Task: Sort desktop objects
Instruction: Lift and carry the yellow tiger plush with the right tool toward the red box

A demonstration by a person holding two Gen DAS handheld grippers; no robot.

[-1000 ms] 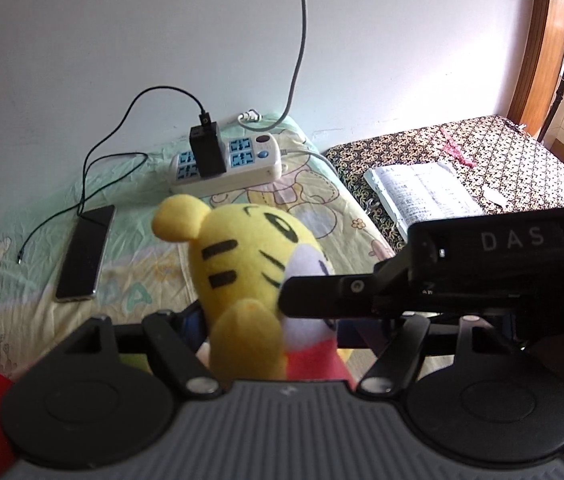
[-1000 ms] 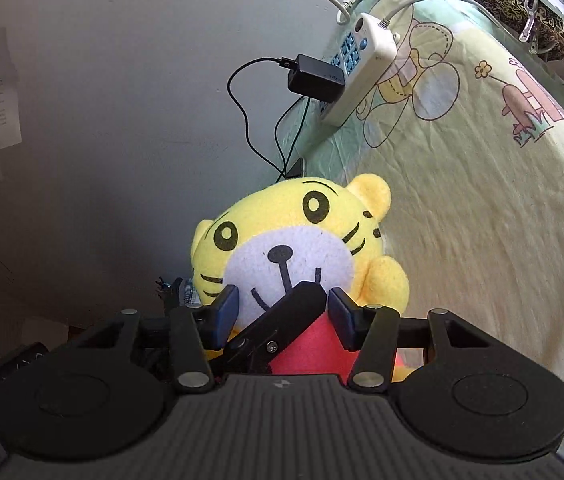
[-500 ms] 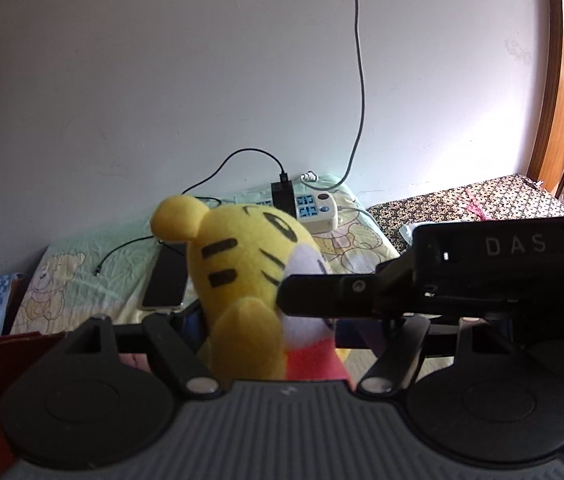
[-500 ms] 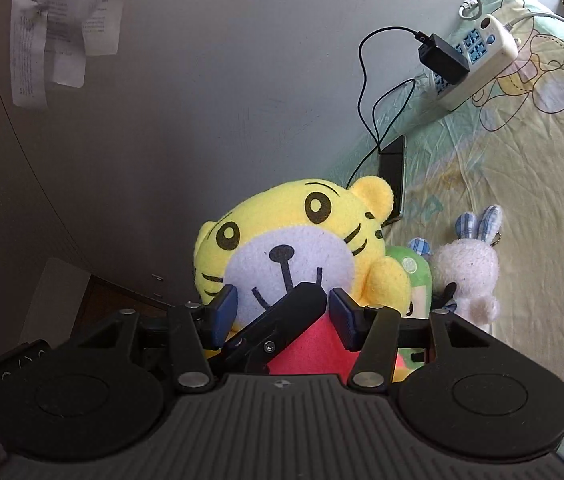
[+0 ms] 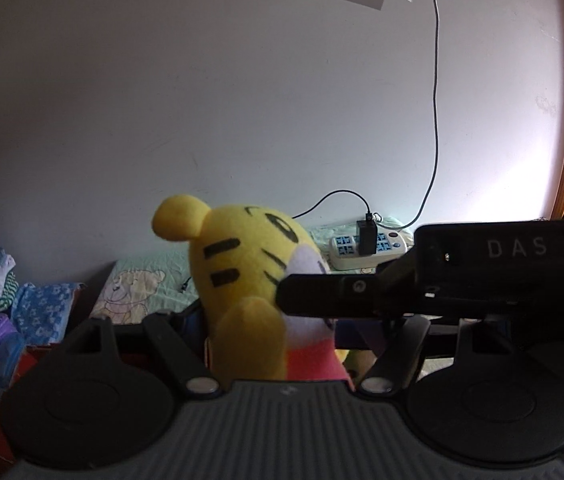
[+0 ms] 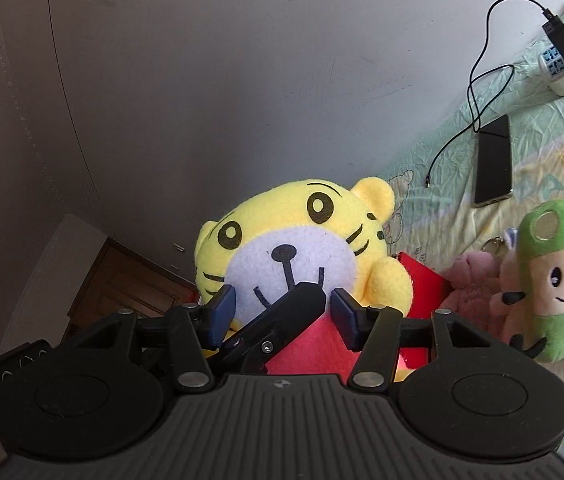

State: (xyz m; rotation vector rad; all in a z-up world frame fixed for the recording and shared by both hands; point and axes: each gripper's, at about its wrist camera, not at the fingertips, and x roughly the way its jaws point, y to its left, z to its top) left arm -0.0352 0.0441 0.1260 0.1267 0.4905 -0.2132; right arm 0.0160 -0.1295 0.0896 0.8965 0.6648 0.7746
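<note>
Toy: yellow tiger (image 5: 241,272) held up in the air in front of the wall, clear of the bed (image 6: 542,184), face turned toward the right-hand camera.
Left tongs (image 5: 273,320): closed on the tiger, front and back, one black finger lying across its white muzzle and red shirt.
Right tongs (image 6: 282,312): half-spread, blue pads on either side of the red shirt; cannot tell whether actually pinching.
Step in hand: judged to be carrying the tiger toward the red box (image 6: 422,284) just behind and below it.
Doing it well: keep the left squeeze steady on the soft body, since plush gives and can slip out; lower straight over the box opening, feet first.
Neighbours: pink toy (image 6: 470,280) and green toy (image 6: 554,276) close beside the box; steer the tiger down without knocking them.
Release: spread both tongs only once the tiger rests inside, then back off upward.
Out of the way: phone (image 6: 494,160) and power strip (image 5: 366,244) well apart, near the wall.
</note>
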